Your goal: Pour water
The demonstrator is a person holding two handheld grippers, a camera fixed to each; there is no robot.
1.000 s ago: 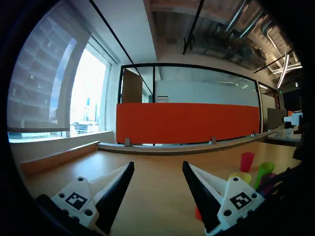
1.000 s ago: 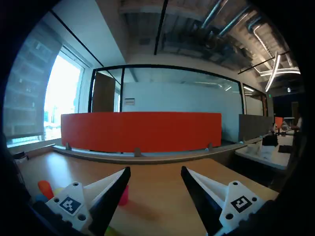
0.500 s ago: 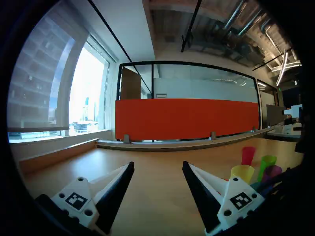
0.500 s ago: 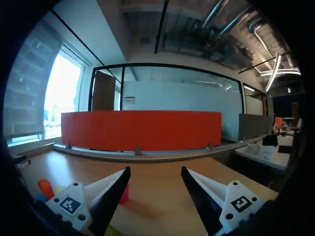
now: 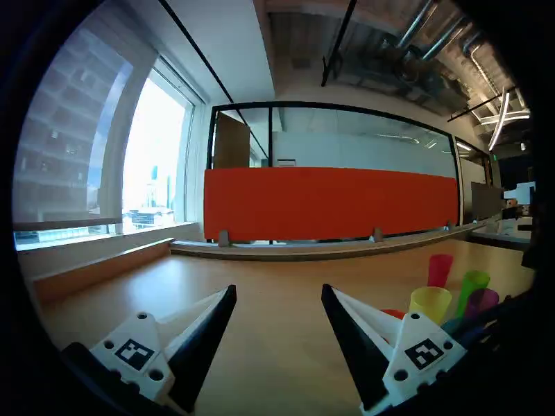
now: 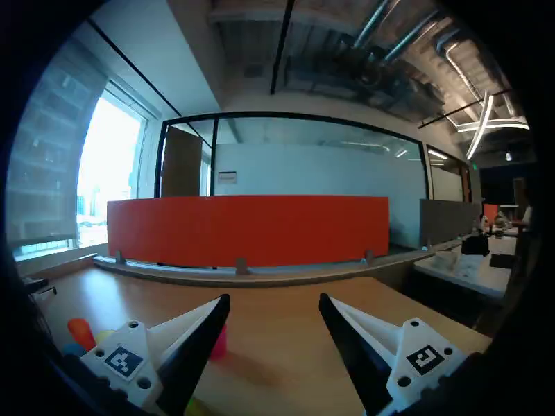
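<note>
Left gripper view: left gripper [image 5: 277, 299] spread and empty above the table [image 5: 277, 367], cups [image 5: 430, 304] clustered right of it; right gripper view: right gripper [image 6: 272, 305] spread, pink cup [image 6: 219, 344] behind its left finger.

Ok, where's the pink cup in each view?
Left gripper view: the pink cup stands at right, behind the yellow cup and green cup.
Right gripper view: lower left, partly hidden behind a finger.
Shared landmark: the orange partition straight ahead.
</note>
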